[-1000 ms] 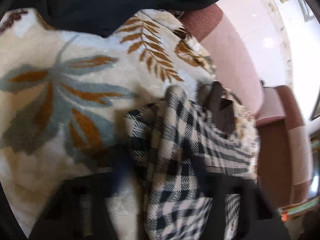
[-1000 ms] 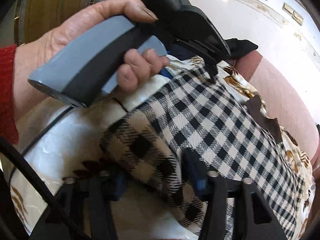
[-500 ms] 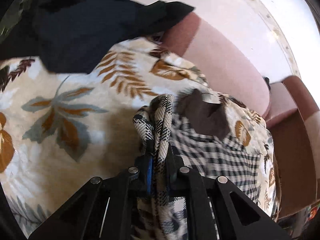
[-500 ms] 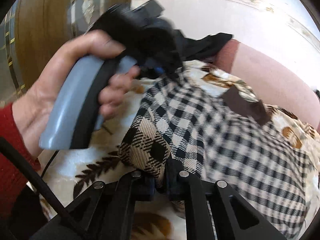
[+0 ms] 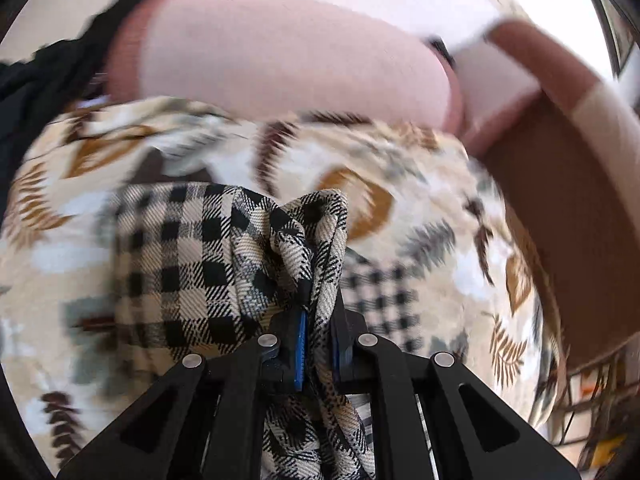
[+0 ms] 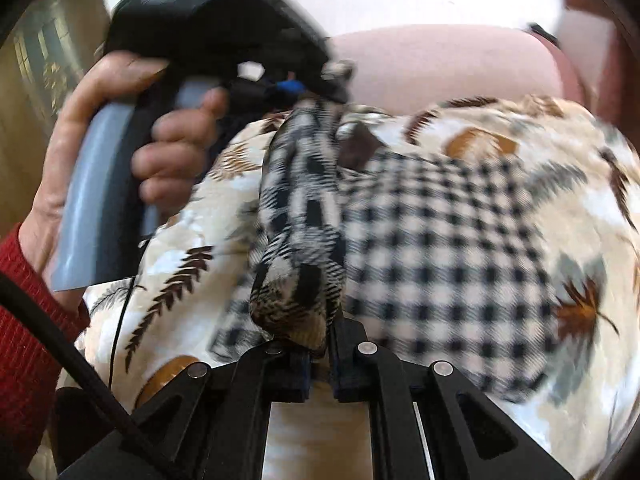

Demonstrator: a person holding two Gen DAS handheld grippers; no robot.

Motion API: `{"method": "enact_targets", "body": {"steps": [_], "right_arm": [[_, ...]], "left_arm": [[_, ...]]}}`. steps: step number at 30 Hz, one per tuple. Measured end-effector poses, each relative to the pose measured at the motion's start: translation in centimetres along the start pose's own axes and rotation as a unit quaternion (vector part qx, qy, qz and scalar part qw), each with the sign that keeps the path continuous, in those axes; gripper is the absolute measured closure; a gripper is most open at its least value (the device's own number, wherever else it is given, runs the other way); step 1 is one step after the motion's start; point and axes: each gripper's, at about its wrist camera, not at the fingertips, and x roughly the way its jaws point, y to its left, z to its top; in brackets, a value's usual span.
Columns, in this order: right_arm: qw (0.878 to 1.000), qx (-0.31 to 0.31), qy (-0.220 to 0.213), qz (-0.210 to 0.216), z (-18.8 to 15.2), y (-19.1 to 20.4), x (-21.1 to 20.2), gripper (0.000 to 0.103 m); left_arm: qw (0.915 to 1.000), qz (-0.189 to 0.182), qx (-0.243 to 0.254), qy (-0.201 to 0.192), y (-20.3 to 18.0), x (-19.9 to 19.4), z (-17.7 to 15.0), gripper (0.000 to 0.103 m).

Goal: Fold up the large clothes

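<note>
A black-and-cream checked garment [image 5: 192,264] lies on a leaf-patterned blanket [image 5: 420,216] over a sofa. My left gripper [image 5: 316,340] is shut on a bunched edge of the garment and holds it raised. My right gripper [image 6: 320,360] is shut on another edge of the same checked garment [image 6: 440,248]. In the right wrist view the left gripper [image 6: 320,80], held by a hand in a red sleeve, pinches the garment at the far end of the lifted fold. A dark brown patch [image 6: 356,152] shows on the garment near it.
The pink sofa backrest [image 5: 280,56] runs behind the blanket, with a brown armrest [image 5: 560,200] at the right. A black cloth [image 5: 44,76] hangs over the backrest at the left. A black cable [image 6: 60,340] crosses the lower left of the right wrist view.
Both grippers have carried the pinched edge of the checked garment toward the sofa backrest. The fold now lies over the rest of the garment, and the black cloth has slid to the left edge.
</note>
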Motion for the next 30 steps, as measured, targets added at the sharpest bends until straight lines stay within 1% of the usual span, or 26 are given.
{"method": "enact_targets", "body": {"steps": [2,5,6,9,11,12,14,15,16,17,18,19,20,21,22,23,24,25,26,28,29,30], "right_arm": [[1.000,0.005,-0.004,-0.012,-0.4,-1.7,-0.7,0.096],[0.999,0.047,0.004,-0.020,-1.4,-5.6,-1.2,0.096],[0.998,0.057,0.007,-0.020,-1.6,-6.3,-1.2,0.096],[0.995,0.098,0.018,-0.013,-1.9,-9.2,-1.2,0.096],[0.994,0.111,0.024,-0.006,-1.7,-10.1,-0.7,0.096],[0.993,0.113,0.027,-0.004,-1.4,-10.1,-0.5,0.096],[0.993,0.113,0.040,0.004,-1.5,-10.1,-0.3,0.096],[0.993,0.109,0.044,0.004,-1.6,-10.1,-0.2,0.095],[0.994,0.099,0.050,-0.002,-1.6,-9.8,-0.2,0.093],[0.995,0.087,0.054,-0.008,-1.8,-9.7,-0.4,0.091],[0.996,0.072,0.056,-0.014,-1.7,-9.5,-0.7,0.085],[0.997,0.058,0.052,-0.018,-1.4,-9.4,-1.5,0.081],[0.997,0.056,0.046,-0.016,-1.2,-9.6,-2.2,0.079],[0.997,0.061,0.034,-0.013,-0.9,-9.9,-3.2,0.076],[0.997,0.073,0.019,-0.010,-0.6,-10.6,-4.2,0.069],[0.997,0.083,0.007,-0.008,-0.4,-11.0,-4.8,0.065],[0.995,0.098,-0.016,-0.012,0.2,-11.8,-5.6,0.059],[0.993,0.109,-0.032,-0.013,0.8,-12.3,-5.9,0.057],[0.992,0.120,-0.041,-0.010,1.4,-12.8,-5.8,0.056],[0.986,0.155,-0.052,0.012,3.0,-14.0,-4.8,0.047],[0.982,0.179,-0.049,0.037,3.9,-14.8,-3.4,0.045],[0.979,0.191,-0.042,0.052,4.6,-15.2,-2.3,0.043]], "left_arm": [[0.9997,0.000,0.019,0.018,-2.9,2.3,-0.2,0.095],[0.9984,0.007,0.043,0.036,-5.9,4.8,-0.5,0.095],[0.9976,0.010,0.054,0.042,-6.9,5.6,-0.6,0.095],[0.9962,0.023,0.067,0.051,-8.5,7.0,-0.5,0.093],[0.9963,0.024,0.061,0.056,-8.7,7.4,-0.3,0.091],[0.9967,0.017,0.055,0.058,-8.7,7.3,-0.2,0.089],[0.9978,-0.015,0.037,0.053,-8.4,6.3,-0.1,0.086],[0.9979,-0.024,0.034,0.049,-8.5,5.7,-0.1,0.085],[0.9980,-0.032,0.035,0.043,-8.6,4.9,0.0,0.081],[0.9979,-0.038,0.036,0.037,-8.6,4.0,0.0,0.071],[0.9981,-0.043,0.037,0.026,-8.5,2.8,0.0,0.058],[0.9983,-0.043,0.039,0.010,-8.5,1.5,-0.1,0.053],[0.9983,-0.041,0.041,-0.007,-8.2,0.3,-0.3,0.047],[0.9979,-0.038,0.046,-0.024,-7.8,-1.1,-0.7,0.046],[0.9975,-0.031,0.051,-0.038,-7.1,-2.6,-1.4,0.046],[0.9973,-0.027,0.052,-0.043,-6.5,-3.3,-1.8,0.045],[0.9973,-0.017,0.052,-0.050,-5.7,-4.1,-2.5,0.045],[0.9972,-0.004,0.051,-0.055,-4.8,-4.8,-3.4,0.045],[0.9970,0.011,0.049,-0.059,-3.9,-5.2,-4.2,0.045],[0.9966,0.036,0.042,-0.061,-2.3,-5.6,-5.6,0.045],[0.9967,0.043,0.037,-0.059,-1.6,-5.7,-6.3,0.045],[0.9970,0.047,0.029,-0.054,-0.8,-5.6,-7.1,0.045]]}}
